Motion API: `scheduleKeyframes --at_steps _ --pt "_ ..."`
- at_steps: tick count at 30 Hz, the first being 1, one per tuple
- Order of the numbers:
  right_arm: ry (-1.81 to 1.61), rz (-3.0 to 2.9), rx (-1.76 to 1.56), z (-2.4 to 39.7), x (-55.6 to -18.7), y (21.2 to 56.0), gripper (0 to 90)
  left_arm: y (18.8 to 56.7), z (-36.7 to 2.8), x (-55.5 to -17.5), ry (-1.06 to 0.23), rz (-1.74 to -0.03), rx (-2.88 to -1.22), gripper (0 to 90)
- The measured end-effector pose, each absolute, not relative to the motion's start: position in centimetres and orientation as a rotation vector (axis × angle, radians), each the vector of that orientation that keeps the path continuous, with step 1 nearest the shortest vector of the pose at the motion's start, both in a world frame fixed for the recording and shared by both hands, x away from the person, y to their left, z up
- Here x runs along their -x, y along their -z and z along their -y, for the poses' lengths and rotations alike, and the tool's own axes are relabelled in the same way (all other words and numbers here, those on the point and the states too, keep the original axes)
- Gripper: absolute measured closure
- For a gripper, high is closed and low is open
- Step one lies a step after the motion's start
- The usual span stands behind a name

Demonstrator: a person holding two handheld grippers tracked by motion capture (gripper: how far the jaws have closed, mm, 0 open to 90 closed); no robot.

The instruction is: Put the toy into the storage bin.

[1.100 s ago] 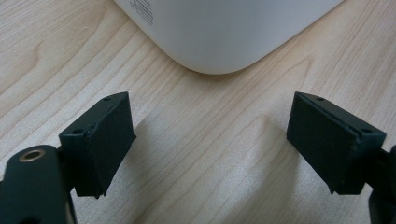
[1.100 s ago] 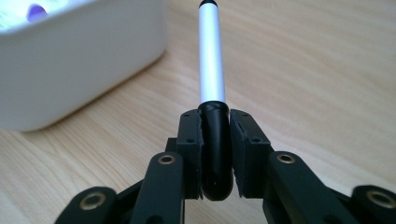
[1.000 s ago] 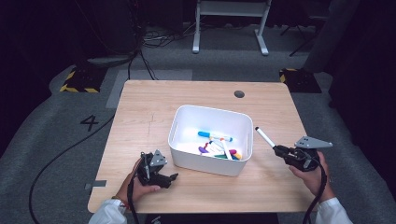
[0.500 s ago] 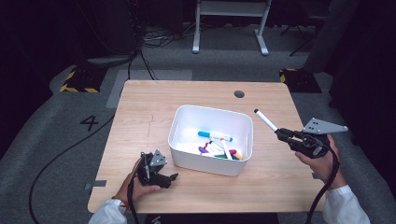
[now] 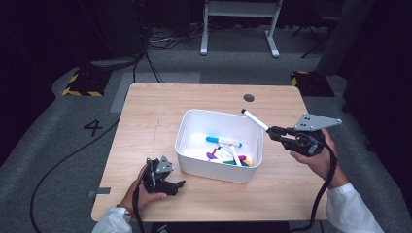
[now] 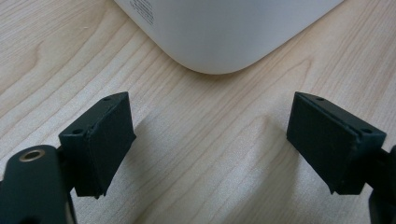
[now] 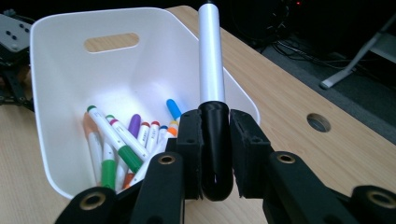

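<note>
A white bin [image 5: 193,127] sits in the middle of the wooden table and holds several coloured markers [image 5: 228,154]. My right gripper [image 5: 273,131] is shut on a marker with a white barrel and black cap [image 5: 254,120], held above the bin's right rim, tip pointing up and left. In the right gripper view the black cap [image 7: 215,144] is clamped between the jaws and the barrel [image 7: 210,56] rises over the bin [image 7: 60,74]. My left gripper [image 5: 178,184] rests on the table by the bin's front left corner [image 6: 219,42], jaws open with bare wood between its pads [image 6: 109,140].
A round cable hole [image 5: 248,97] lies in the table behind the bin. Cables trail from both grippers off the front edge. A white stand's feet [image 5: 238,29] and yellow-black marked blocks [image 5: 82,82] are on the floor beyond the table.
My right gripper has risen and moved left with the marker, from the table beside the bin to above its right rim. The left gripper has stayed still.
</note>
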State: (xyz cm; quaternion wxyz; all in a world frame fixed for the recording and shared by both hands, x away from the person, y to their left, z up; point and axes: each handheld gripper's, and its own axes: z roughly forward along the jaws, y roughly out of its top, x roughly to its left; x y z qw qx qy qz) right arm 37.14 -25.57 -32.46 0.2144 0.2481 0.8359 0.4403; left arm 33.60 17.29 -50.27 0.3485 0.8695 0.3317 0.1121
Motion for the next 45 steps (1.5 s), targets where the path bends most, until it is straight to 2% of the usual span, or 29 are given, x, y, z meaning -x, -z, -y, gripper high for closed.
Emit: scheduleKeyframes --at_steps 25,45 --pt "-1.101 -2.596 -0.441 16.0 -39.6 33.9 75.1 50.3 -17.3 -33.6 -0.290 -0.859 -2.253 15.0" --pt "-0.937 -2.808 -0.253 13.4 -38.3 35.2 75.1 50.3 -17.3 -33.6 -0.290 -0.859 -2.253 15.0"
